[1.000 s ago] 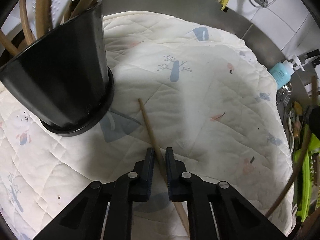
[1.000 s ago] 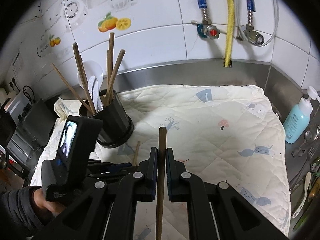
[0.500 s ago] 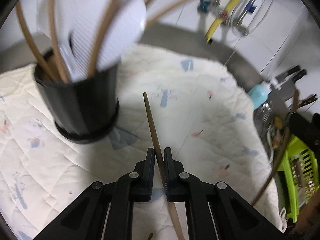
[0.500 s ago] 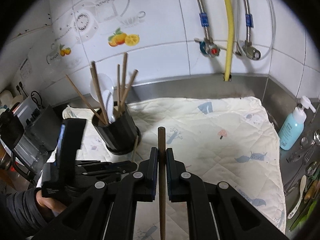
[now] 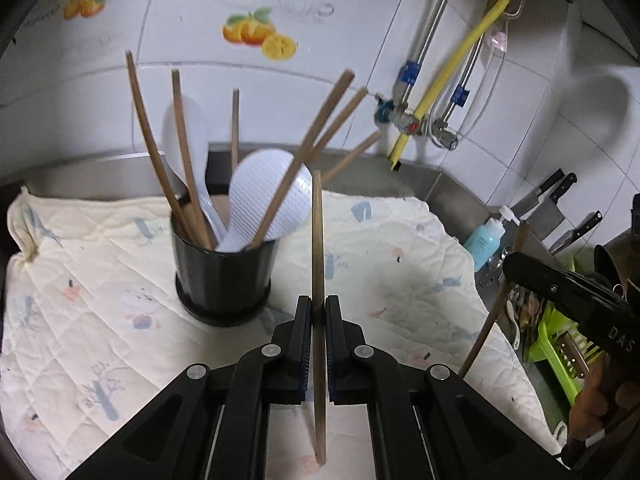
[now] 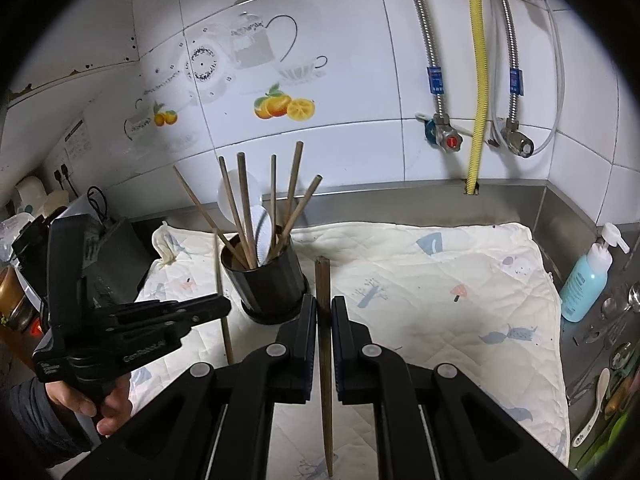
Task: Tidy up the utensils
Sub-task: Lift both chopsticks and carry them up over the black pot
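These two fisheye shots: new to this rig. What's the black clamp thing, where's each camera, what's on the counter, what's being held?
No robot arm here. A person carries a handheld two-finger gripper in each hand, and each has a camera looking forward along its fingers.

The left wrist view shows the left gripper shut on a light wooden chopstick. The right gripper, seen from outside, is at that view's right edge.

The right wrist view shows the right gripper shut on a darker chopstick. The person's hand carrying the left gripper sits at lower left there.

On the steel counter lies a quilted cream cloth. On it stands a black utensil holder with several chopsticks and a white rice paddle. A blue pump bottle stands off the cloth, to the right.
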The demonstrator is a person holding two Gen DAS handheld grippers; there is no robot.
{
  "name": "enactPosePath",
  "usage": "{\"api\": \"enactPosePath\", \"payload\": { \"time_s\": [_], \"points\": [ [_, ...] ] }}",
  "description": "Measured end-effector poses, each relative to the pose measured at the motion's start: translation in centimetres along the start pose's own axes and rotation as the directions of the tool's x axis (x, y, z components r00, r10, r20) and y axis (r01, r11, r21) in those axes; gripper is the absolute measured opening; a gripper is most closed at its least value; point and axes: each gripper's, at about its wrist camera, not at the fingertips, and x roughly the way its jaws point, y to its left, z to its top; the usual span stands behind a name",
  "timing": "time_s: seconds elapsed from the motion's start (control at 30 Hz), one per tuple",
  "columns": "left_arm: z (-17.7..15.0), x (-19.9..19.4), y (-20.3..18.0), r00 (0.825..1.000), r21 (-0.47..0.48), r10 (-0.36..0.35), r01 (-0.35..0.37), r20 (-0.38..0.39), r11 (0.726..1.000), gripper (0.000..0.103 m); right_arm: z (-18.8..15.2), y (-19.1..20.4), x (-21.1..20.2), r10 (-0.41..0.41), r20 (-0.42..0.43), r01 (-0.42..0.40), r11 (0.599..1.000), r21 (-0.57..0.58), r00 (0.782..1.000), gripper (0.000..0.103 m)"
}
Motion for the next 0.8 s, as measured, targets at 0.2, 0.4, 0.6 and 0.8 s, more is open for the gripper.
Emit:
{"api": "enactPosePath", "payload": {
  "time_s": [0.2,0.4,0.6,0.8],
  "points": [
    [1.1,-2.9,0.7,0.998,-0.016,0.004,-0.003,0.058,1.0,0.006,0.9,0.9,-0.6,0.013,0.027,-0.013,1.0,-0.018,1.0,0.01],
    [4.0,-5.8,1.0,0.989,-0.007,0.024,-0.023,0.148,1.0,0.006,2.2,1.5,-1.2,0.032,0.07,-0.031,0.999,-0.016,0.997,0.01],
    [8.6,-8.5,1.7,0.964,-0.002,0.055,-0.057,0.258,0.998,0.006,3.5,1.9,-1.4,0.052,0.095,-0.052,0.999,-0.005,0.994,0.01],
    [12.6,-8.9,2.9,0.941,-0.003,0.091,-0.096,0.327,0.995,0.006,4.6,2.9,-1.8,0.057,0.119,-0.054,0.998,-0.029,0.991,0.01]
  ]
}}
